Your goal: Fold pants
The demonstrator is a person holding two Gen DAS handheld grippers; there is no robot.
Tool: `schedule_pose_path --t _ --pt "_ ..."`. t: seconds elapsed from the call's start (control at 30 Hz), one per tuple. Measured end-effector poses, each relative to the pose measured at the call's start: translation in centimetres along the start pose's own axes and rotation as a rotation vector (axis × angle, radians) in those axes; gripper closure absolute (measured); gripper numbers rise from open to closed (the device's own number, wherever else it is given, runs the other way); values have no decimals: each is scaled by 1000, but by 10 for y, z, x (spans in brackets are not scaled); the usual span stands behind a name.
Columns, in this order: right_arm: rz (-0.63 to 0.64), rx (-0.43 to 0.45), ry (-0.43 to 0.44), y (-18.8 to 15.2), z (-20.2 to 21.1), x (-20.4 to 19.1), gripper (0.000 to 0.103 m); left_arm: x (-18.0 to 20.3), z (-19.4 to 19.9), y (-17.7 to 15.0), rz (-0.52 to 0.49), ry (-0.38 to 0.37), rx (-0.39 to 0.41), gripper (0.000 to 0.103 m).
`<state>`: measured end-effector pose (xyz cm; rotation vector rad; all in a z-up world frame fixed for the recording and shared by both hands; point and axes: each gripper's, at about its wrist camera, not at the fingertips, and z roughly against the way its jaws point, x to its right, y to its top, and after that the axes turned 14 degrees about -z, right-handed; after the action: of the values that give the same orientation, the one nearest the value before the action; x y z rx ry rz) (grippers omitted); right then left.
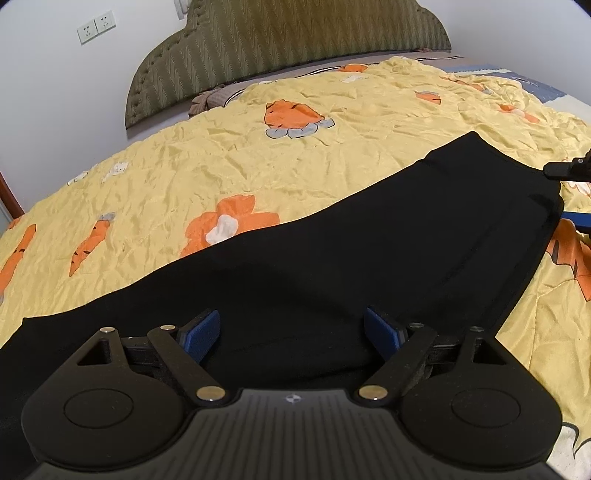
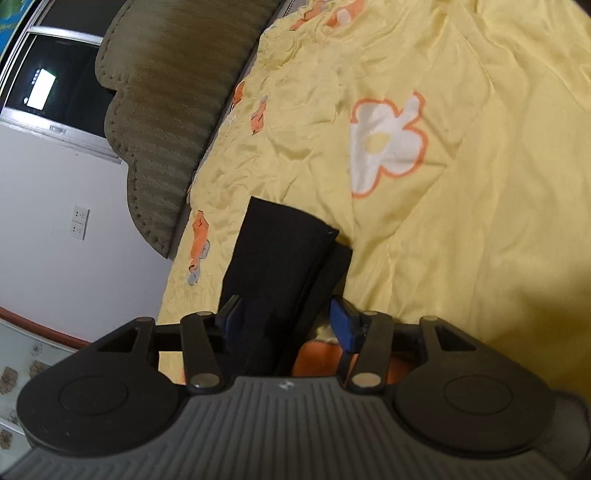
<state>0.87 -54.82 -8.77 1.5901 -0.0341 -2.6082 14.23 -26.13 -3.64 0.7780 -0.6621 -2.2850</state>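
A bedroom in a home: a bed (image 1: 221, 173) spread with a crinkled yellow quilt printed with orange carrots and white flowers fills the view, a padded olive headboard (image 1: 295, 37) standing at its far edge against a white wall (image 1: 55, 110) with twin power sockets (image 1: 96, 26); a dark window (image 2: 55, 81) and a patterned tile floor (image 2: 22, 373) show beside the bed

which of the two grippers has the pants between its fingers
The right gripper: the end of the black fabric pants passes between its blue-padded fingers. The left gripper only hovers wide open above them.
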Motion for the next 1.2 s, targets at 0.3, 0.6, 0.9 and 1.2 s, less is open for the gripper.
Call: schedule_pose_path --t 0.3,0.6,0.9,1.2 --pt "92 66 -29 17 -28 -10 76 6 -7 21 -10 104 7 14" --pt "149 133 -41 4 -17 -18 89 27 3 12 -156 137 57 13" --pt "369 152 47 -31 6 -89 91 -36 39 -35 45 209 39 13" --pt "586 78 95 -98 1 -140 91 -115 74 -98 296 355 -14 13"
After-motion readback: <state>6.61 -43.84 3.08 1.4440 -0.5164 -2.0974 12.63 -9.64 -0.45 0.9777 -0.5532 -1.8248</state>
